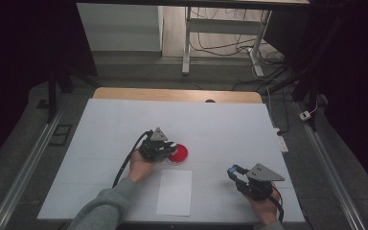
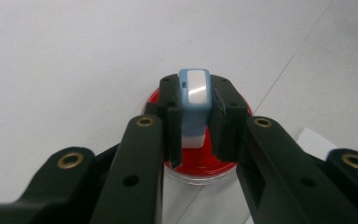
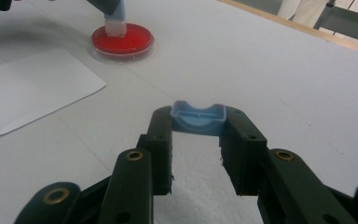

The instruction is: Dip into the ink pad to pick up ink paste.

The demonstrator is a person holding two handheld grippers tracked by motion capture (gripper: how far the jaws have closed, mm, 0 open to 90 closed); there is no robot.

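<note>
Fingers of the left gripper (image 2: 193, 116) pinch a blue-and-white stamp (image 2: 194, 100), its base on the red ink pad (image 2: 200, 161) on the tabletop (image 1: 115, 129). Right gripper (image 3: 196, 140) fingers clamp the stamp's blue cap (image 3: 198, 119), well apart.

On the table (image 1: 105, 124), the petri dish (image 1: 180, 153) lies near the middle, the sheet of paper (image 1: 174, 191) just before it. The left claw (image 1: 169, 149) holds a stamp (image 2: 194, 102) standing in the dish; the right claw (image 1: 234, 171), well right, holds a cap (image 3: 198, 119).
</note>
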